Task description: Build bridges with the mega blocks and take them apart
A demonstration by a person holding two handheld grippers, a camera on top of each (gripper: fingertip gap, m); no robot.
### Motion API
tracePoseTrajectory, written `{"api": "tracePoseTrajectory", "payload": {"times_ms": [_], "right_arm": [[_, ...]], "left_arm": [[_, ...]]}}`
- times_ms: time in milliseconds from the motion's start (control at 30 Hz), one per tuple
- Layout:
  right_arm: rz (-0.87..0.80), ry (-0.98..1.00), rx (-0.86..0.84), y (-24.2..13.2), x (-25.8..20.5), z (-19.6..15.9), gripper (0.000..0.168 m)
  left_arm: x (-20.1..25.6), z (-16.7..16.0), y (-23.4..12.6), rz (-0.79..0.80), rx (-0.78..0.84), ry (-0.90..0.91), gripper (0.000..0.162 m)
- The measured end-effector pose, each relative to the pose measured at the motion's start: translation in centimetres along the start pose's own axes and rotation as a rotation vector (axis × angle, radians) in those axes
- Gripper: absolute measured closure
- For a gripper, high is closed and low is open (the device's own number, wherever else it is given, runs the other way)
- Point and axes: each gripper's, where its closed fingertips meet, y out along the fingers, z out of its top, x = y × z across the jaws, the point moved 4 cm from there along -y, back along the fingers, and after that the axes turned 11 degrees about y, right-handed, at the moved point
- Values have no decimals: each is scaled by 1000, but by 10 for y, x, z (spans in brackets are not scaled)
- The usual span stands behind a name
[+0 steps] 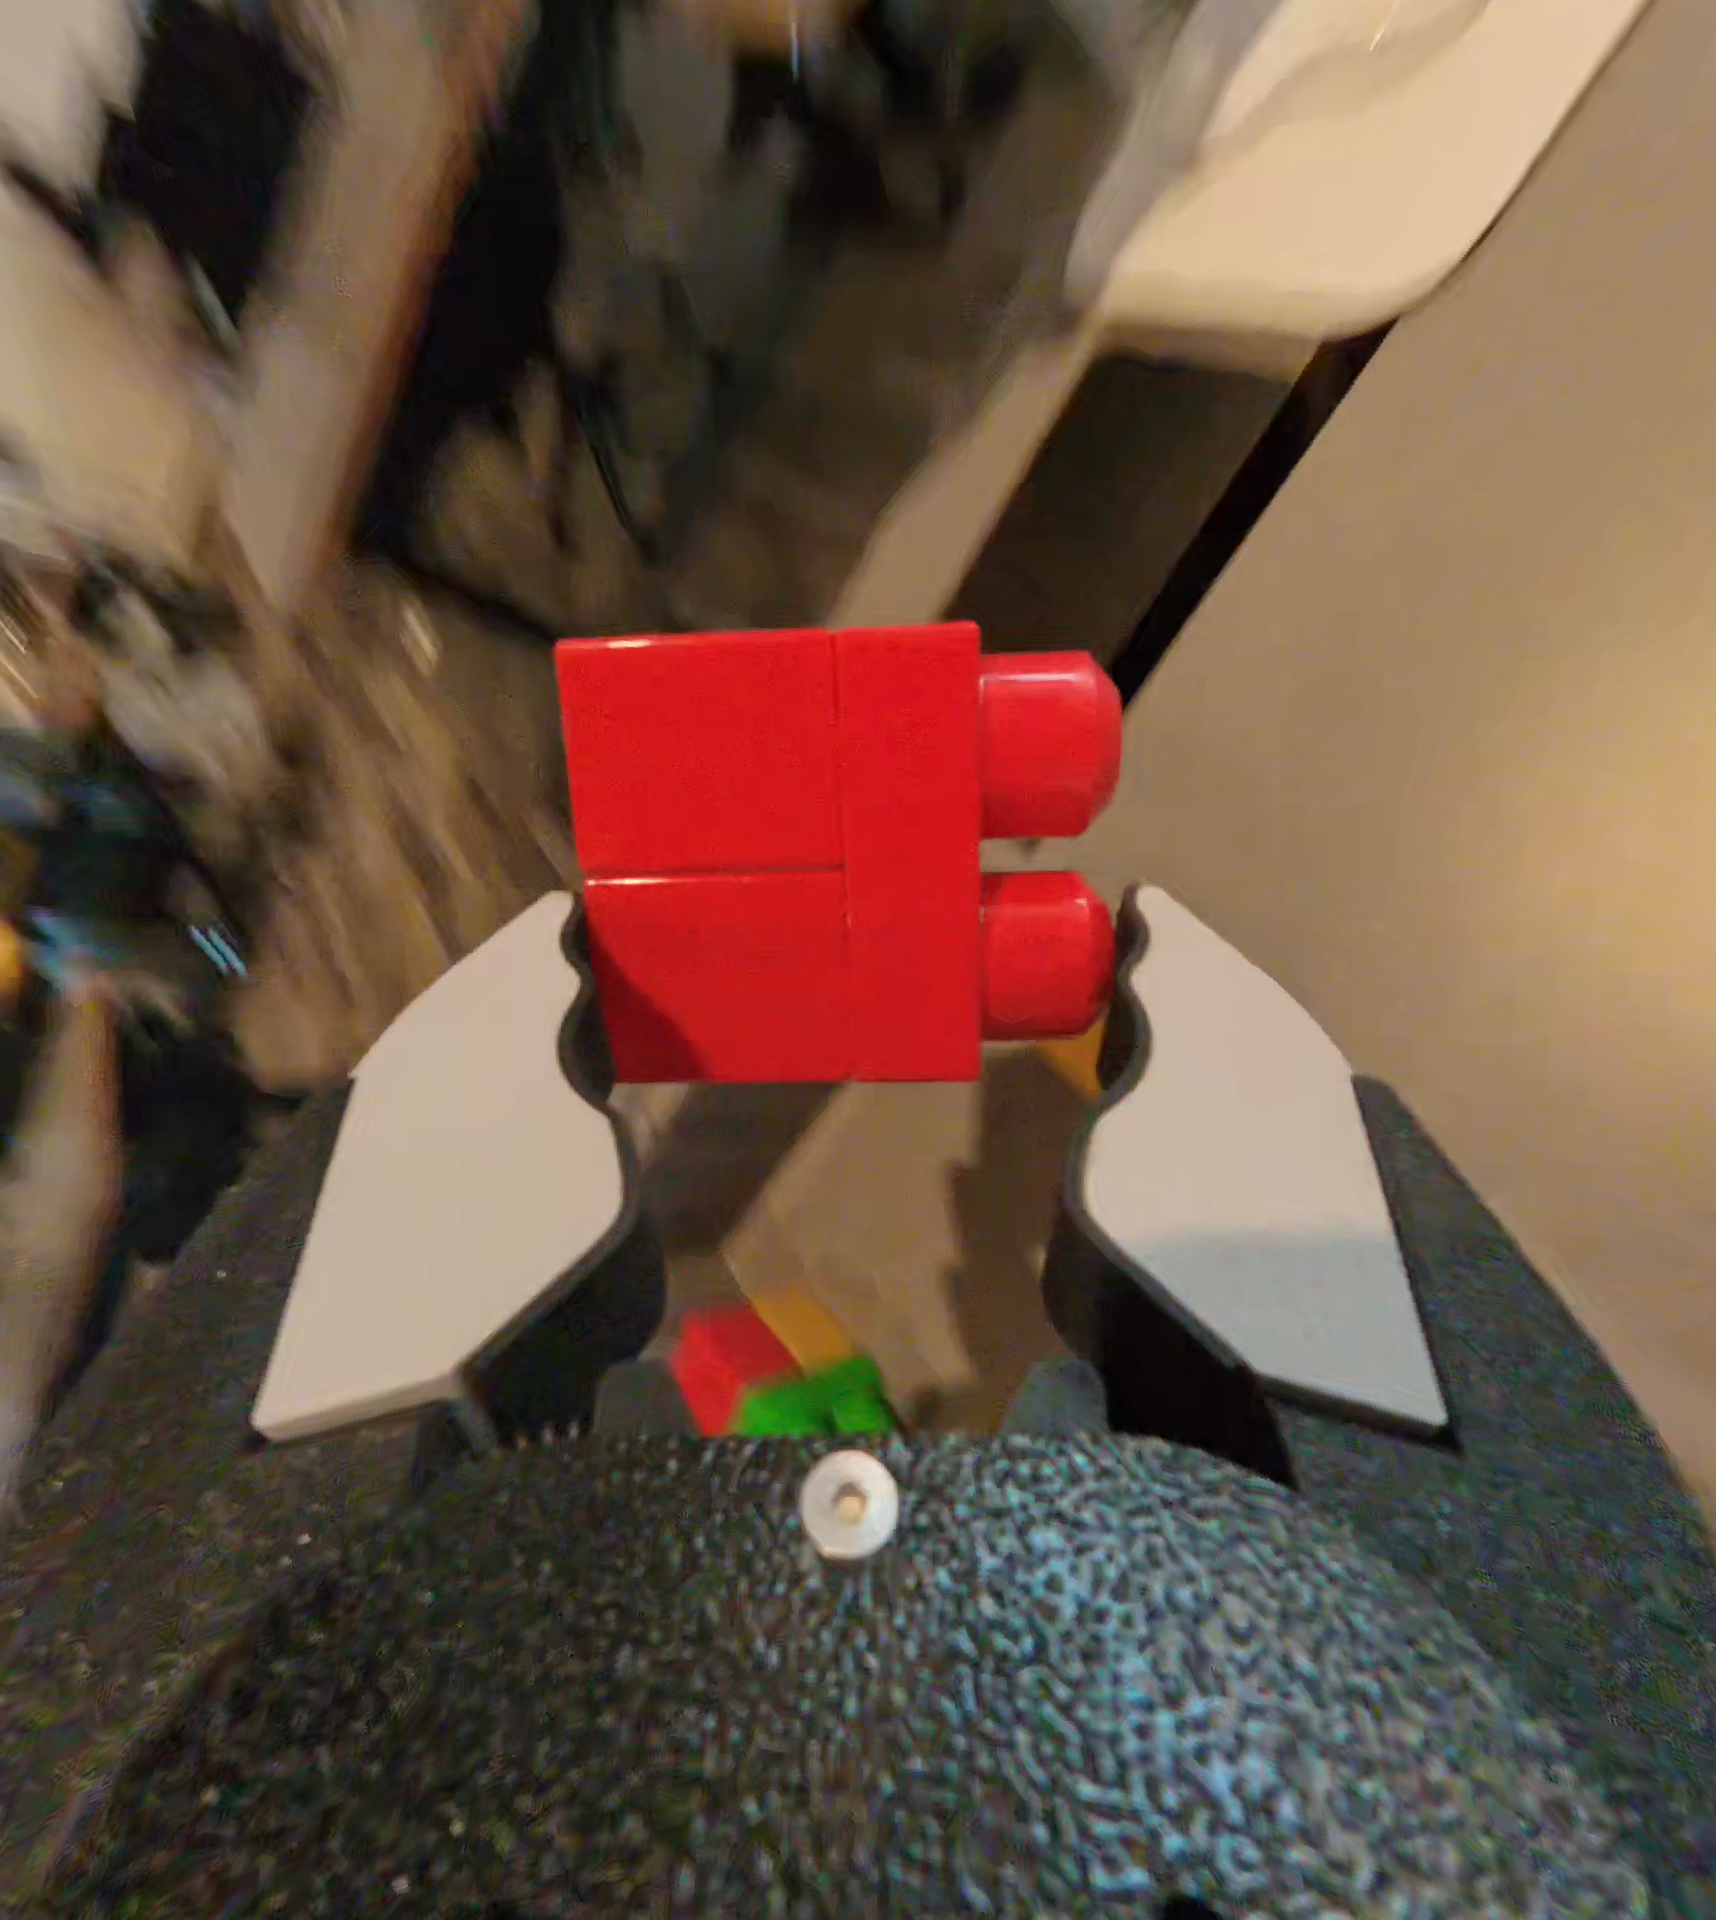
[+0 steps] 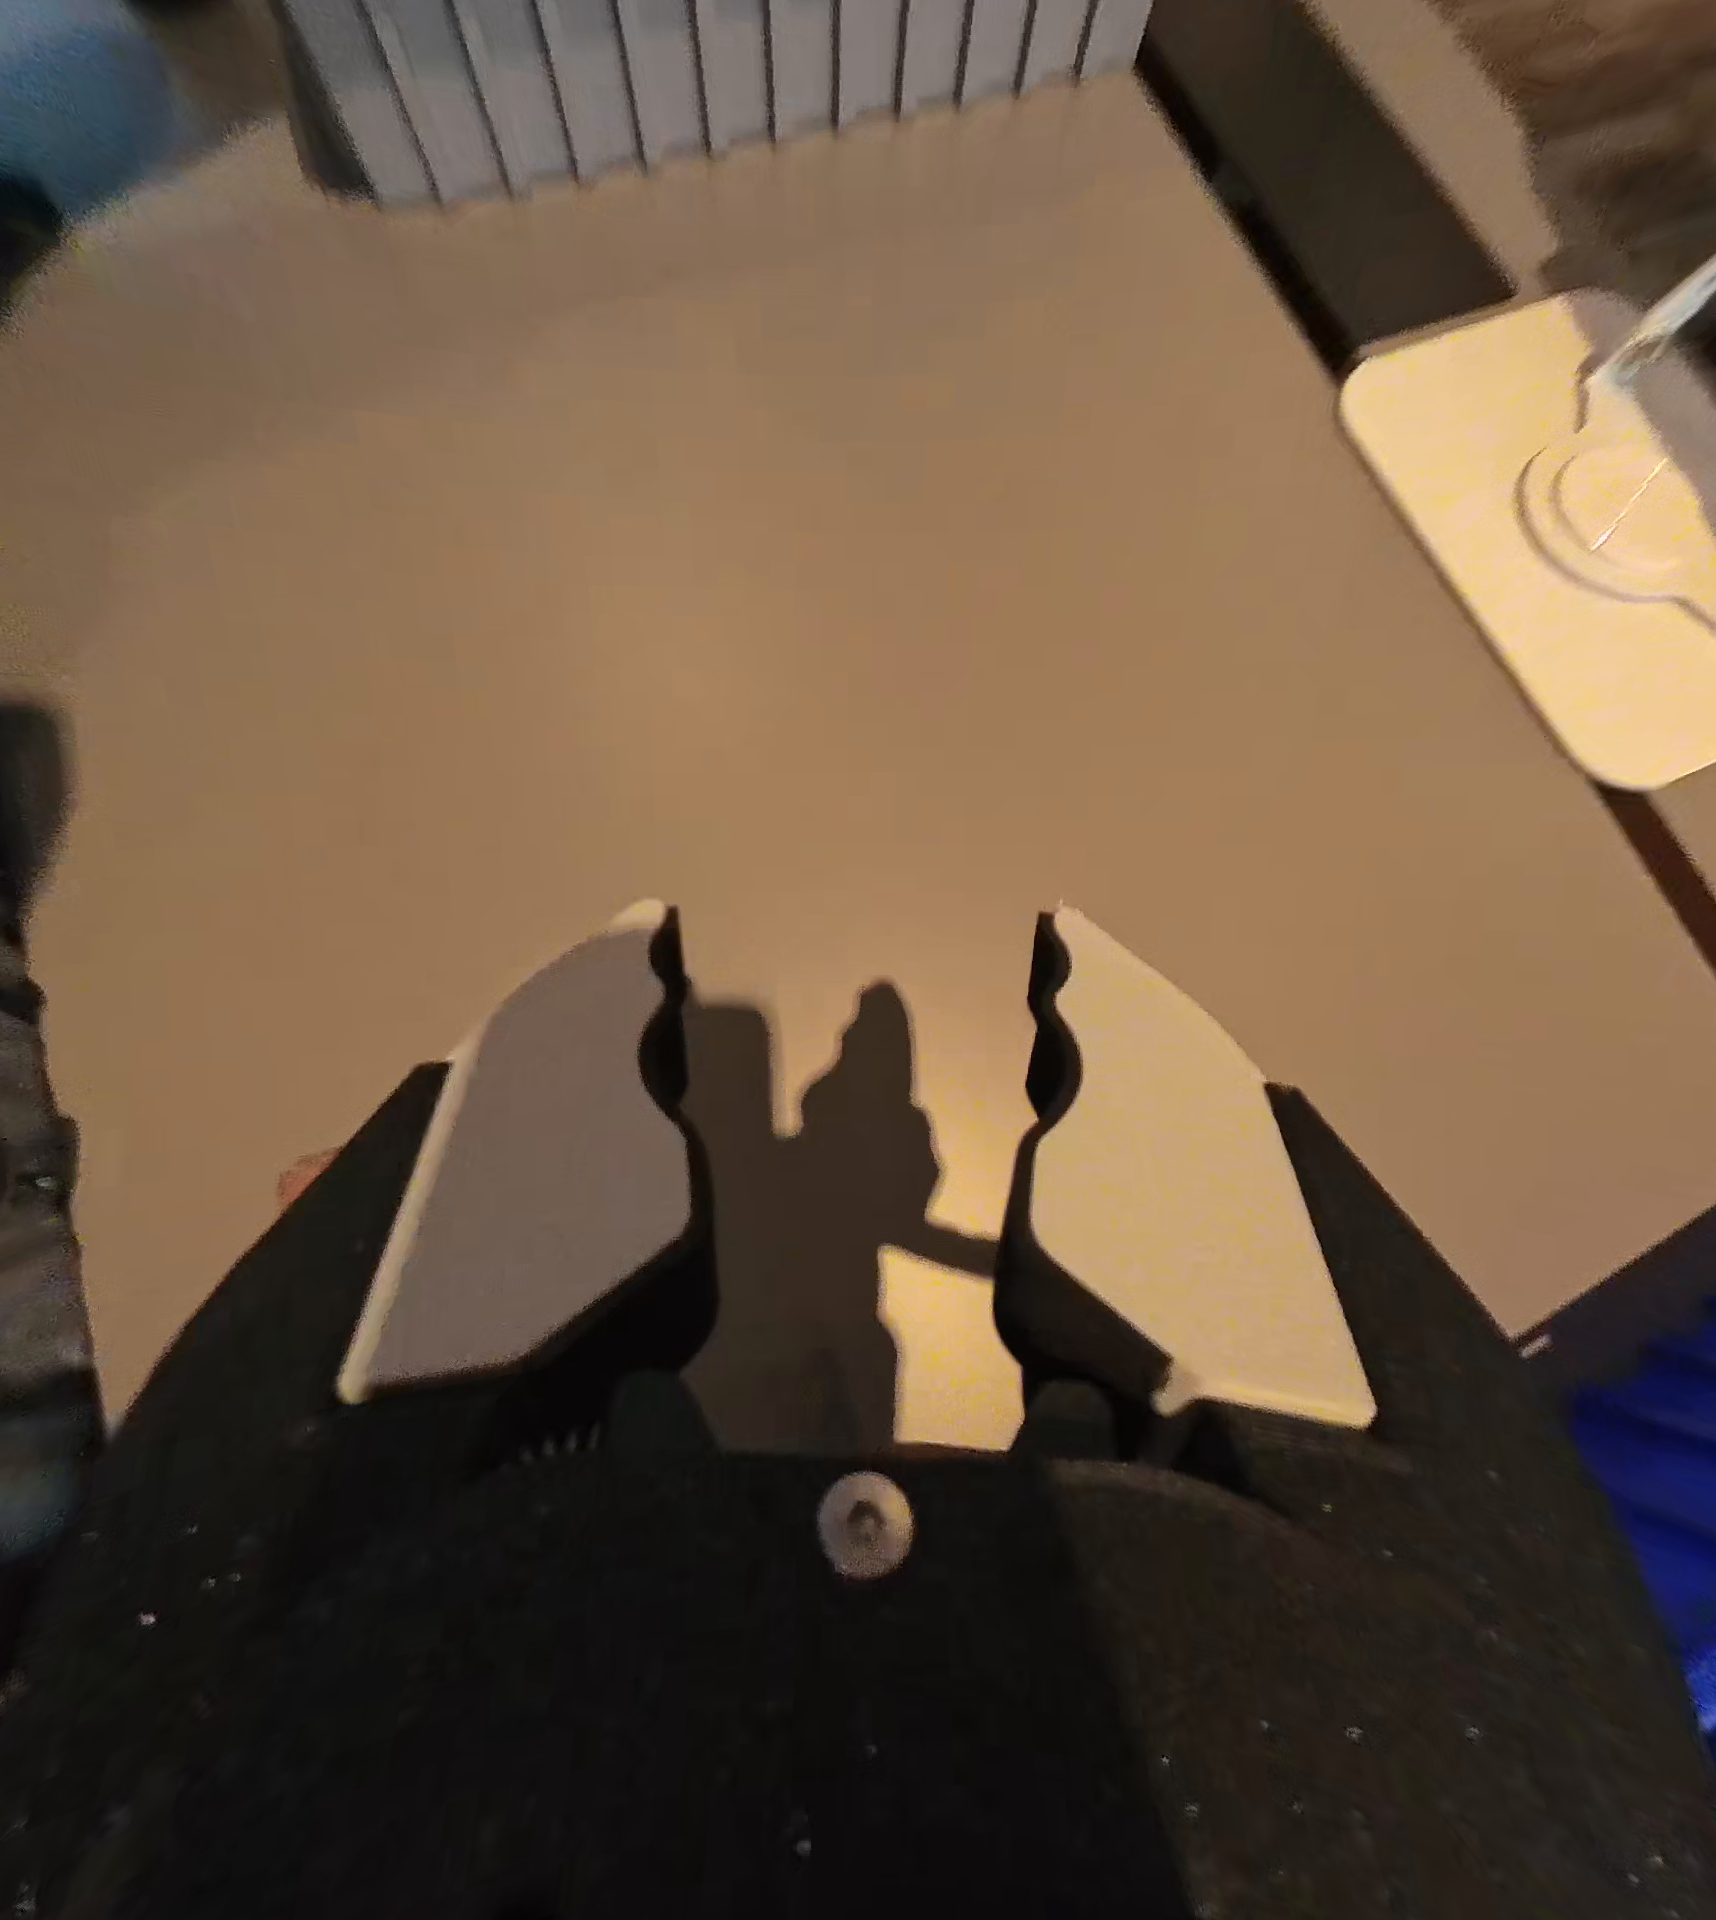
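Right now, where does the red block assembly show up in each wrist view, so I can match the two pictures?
Left wrist view: the red block assembly sits at picture centre, clamped in the left gripper, studs pointing right.
Right wrist view: not in it; the right gripper is open and empty over the tan table.
Shared landmark: the white lamp base, right in the right wrist view, upper right in the left.

Left gripper: raised and tilted, fingers closed against the two sides of a red block assembly, which is gripped at its lower part; wavy inner edges of both fingers in contact. Surroundings motion-blurred. Right gripper: angled downward, fingers parted with a clear gap, nothing between them. Grey plates on black bodies, both units.
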Motion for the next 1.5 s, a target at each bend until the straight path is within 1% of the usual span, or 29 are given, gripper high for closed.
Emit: {"api": "tracePoseTrajectory", "payload": {"times_ms": [67,133,200,267,333,400,500,533,567,600,633,667,800,867,933,967,1033,1067,1133,1200,1267,1333,1433,1500], "right_arm": [[37,34,88,-16,4,15,101],[78,77,192,-33,9,32,95],[113,117,299,-52,14,48,88],[115,145,385,-73,21,58,83],[86,161,430,-93,29,58,78],[19,164,444,-114,42,49,77],[-82,190,438,-142,64,23,78],[-115,201,438,-150,72,14,81],[-143,207,441,-159,79,4,88],[-151,206,447,-168,83,-5,101],[-139,205,456,-175,86,-14,119],[-137,210,463,-182,90,-22,127],[-138,257,504,-200,108,-49,127],[-128,298,552,-207,120,-60,127],[-100,334,608,-214,131,-71,127],[-66,355,648,-218,135,-75,127],[8,372,733,-227,141,-80,128],[37,371,764,-230,143,-82,127],[79,367,801,-233,148,-85,128],[110,359,811,-232,150,-86,128],[122,340,814,-230,151,-86,128],[132,329,815,-229,151,-87,128],[104,324,814,-230,155,-92,127],[90,331,814,-231,158,-96,127]], "left_arm": [[20,89,-33,109,213,221,70],[52,174,-59,252,379,442,70],[88,250,-72,379,473,580,70],[129,316,-76,450,572,677,70],[169,371,-71,457,656,747,70],[202,418,-66,477,737,782,71],[241,474,-58,463,822,834,70],[253,489,-56,458,854,850,70],[263,503,-55,453,883,856,70],[271,516,-53,450,902,855,70],[278,527,-50,441,905,850,70],[284,537,-46,429,912,846,70],[302,563,-33,358,945,805,70],[305,570,-29,267,985,700,70],[305,571,-30,110,1066,523,74],[305,571,-30,-1,1104,417,77],[309,571,-30,-302,1151,201,79],[310,574,-29,-426,1165,95,78],[310,580,-26,-632,1181,-42,79],[311,589,-21,-746,1165,-110,82],[316,597,-12,-785,1142,-96,89],[321,602,-3,-789,1120,-72,107],[326,607,5,-836,1113,-87,112],[329,609,8,-801,1105,-61,112]]}}
